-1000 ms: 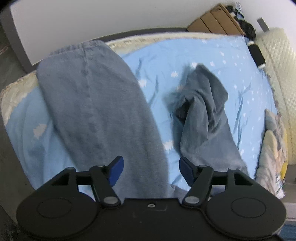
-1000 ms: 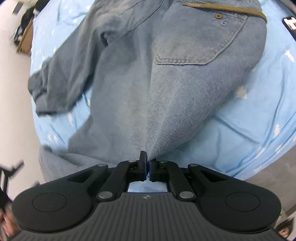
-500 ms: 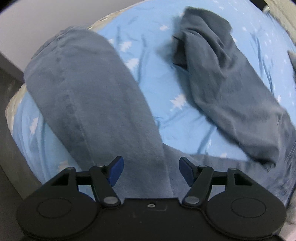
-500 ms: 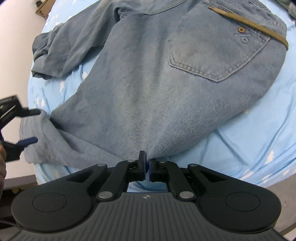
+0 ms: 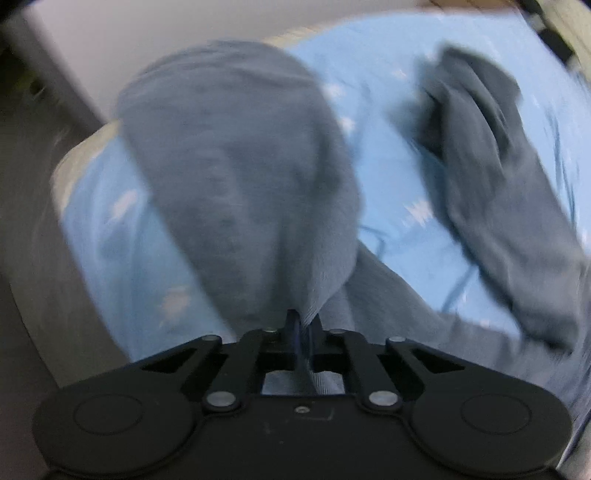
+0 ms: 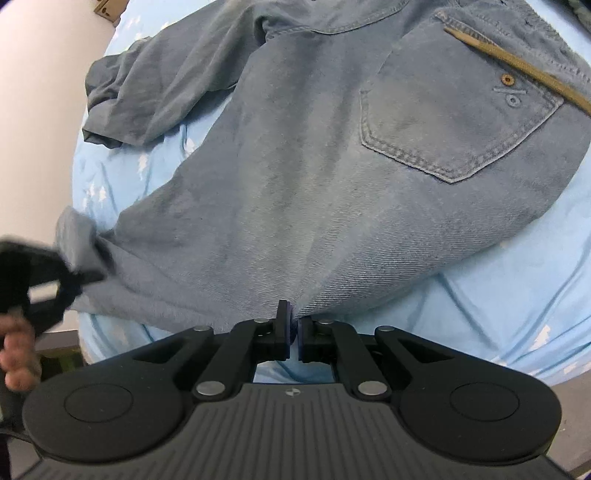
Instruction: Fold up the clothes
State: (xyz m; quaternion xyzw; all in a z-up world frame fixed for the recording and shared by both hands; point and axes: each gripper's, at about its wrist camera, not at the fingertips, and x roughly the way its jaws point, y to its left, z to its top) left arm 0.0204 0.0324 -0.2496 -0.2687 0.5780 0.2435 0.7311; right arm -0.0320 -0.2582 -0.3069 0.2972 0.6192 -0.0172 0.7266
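Note:
Blue jeans (image 6: 332, 177) lie back pocket up on a light blue bed sheet (image 6: 517, 295). My right gripper (image 6: 293, 321) is shut on the near side edge of the jeans, below the pocket. In the left wrist view, my left gripper (image 5: 303, 325) is shut on one leg (image 5: 240, 177), whose cloth bunches up in front of it. The other leg (image 5: 498, 192) lies crumpled to the right on the sheet. The right wrist view also catches the left gripper (image 6: 48, 273) at the far left, blurred, pinching the leg end, with a hand behind it.
The bed edge and a white wall (image 5: 147, 33) run along the left in the left wrist view, with dark floor (image 5: 33, 236) below. Cardboard (image 6: 107, 7) shows at the top left of the right wrist view. The sheet (image 5: 399, 184) lies bare between the two legs.
My left gripper has gone from open to shut on the jeans leg, and the leg cloth has bunched up. The right gripper stays shut on the jeans edge.

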